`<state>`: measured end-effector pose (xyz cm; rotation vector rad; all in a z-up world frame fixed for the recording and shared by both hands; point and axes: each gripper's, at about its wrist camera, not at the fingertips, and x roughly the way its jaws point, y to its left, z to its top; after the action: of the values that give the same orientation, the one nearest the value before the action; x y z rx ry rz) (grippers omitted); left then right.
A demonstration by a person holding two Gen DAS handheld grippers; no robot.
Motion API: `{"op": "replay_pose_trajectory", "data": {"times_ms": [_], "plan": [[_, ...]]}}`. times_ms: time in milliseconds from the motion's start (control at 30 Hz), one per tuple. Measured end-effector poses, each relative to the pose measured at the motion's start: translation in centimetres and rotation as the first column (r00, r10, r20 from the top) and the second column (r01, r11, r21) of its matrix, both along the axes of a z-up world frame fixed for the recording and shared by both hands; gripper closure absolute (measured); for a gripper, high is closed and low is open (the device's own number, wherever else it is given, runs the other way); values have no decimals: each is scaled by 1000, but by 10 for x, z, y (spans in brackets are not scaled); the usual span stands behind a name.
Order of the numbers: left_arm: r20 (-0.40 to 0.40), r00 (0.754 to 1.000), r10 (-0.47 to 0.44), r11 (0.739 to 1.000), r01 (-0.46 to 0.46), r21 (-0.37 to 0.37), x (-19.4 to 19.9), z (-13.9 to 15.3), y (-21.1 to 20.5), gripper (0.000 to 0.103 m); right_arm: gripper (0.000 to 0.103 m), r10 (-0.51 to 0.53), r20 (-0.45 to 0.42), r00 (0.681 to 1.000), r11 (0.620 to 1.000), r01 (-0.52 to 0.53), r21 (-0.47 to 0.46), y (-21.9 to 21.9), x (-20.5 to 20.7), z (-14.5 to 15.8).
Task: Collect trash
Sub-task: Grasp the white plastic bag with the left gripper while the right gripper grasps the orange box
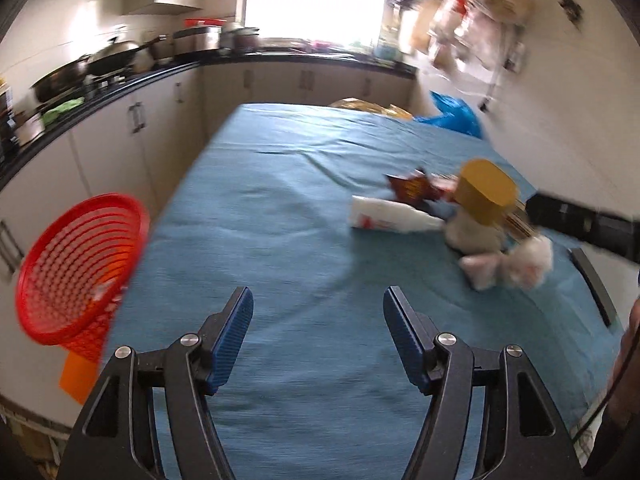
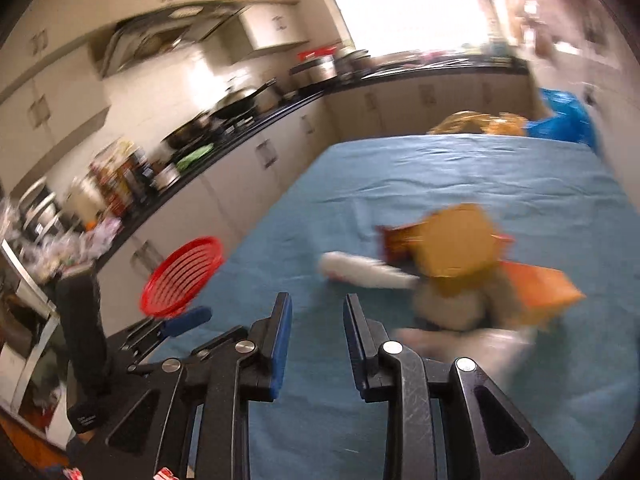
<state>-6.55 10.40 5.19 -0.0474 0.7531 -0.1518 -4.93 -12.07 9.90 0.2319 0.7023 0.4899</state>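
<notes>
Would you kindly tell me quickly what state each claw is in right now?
Left claw: open, holding nothing.
Right claw: open, narrower gap, holding nothing.

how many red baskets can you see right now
1: the red basket sits off the table's left edge, beside the cabinets. Others may be hidden out of frame.

No text, brand or number can be read in either view. The white bottle [image 1: 390, 216] lying on the blue tablecloth [image 1: 280, 208] bears red marks, and the dark red snack wrapper [image 1: 412, 186] beside it has yellow print, but blur leaves both illegible. Small pale lettering on the black handle [image 2: 86, 420] at the left edge of the right wrist view is too small to make out.
</notes>
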Motion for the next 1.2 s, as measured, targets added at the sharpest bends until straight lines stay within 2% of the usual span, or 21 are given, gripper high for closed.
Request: {"op": "replay_pose_trajectory", "data": {"times_ms": [67, 233, 300, 433, 567, 800, 833, 867, 900, 933, 967, 1000, 1200], "plan": [[-5, 999, -42, 999, 42, 7, 1, 0, -15, 36, 63, -80, -19, 997, 997, 80, 13, -32, 3, -3], [4, 987, -160, 986, 159, 43, 2, 3, -55, 27, 63, -201, -93, 975, 975, 208, 77, -86, 11, -16], [9, 971, -240, 967, 238, 88, 2, 5, -79, 23, 63, -229, -106, 968, 966, 239, 97, -103, 11, -18], [13, 941, -339, 926, 332, 181, 3, 4, -122, 15, 63, -264, -111, 958, 952, 278, 129, -125, 9, -18], [4, 919, -394, 877, 375, 301, 9, -2, -163, 13, 62, -292, -126, 948, 938, 310, 156, -143, 7, -23], [41, 914, -404, 807, 335, 486, 20, -17, -217, 13, 62, -319, -161, 934, 917, 347, 197, -167, 10, -33], [47, 915, -401, 805, 327, 495, 21, -18, -221, 13, 61, -318, -164, 934, 917, 347, 198, -168, 10, -35], [56, 916, -397, 806, 319, 499, 23, -18, -224, 15, 60, -317, -169, 933, 916, 347, 200, -170, 10, -37], [58, 921, -386, 811, 308, 498, 27, -19, -226, 23, 60, -315, -174, 933, 916, 347, 203, -171, 10, -38], [52, 925, -375, 818, 304, 489, 31, -19, -226, 40, 60, -311, -178, 934, 916, 344, 206, -172, 10, -38], [44, 930, -366, 827, 304, 473, 35, -19, -224, 50, 60, -307, -183, 934, 916, 342, 208, -172, 9, -40], [30, 936, -350, 842, 301, 448, 39, -19, -219, 67, 60, -303, -188, 934, 917, 340, 211, -172, 10, -41], [37, 965, -260, 930, 240, 279, 50, -6, -176, 72, 52, -266, -226, 937, 919, 317, 232, -165, 20, -47]]}}
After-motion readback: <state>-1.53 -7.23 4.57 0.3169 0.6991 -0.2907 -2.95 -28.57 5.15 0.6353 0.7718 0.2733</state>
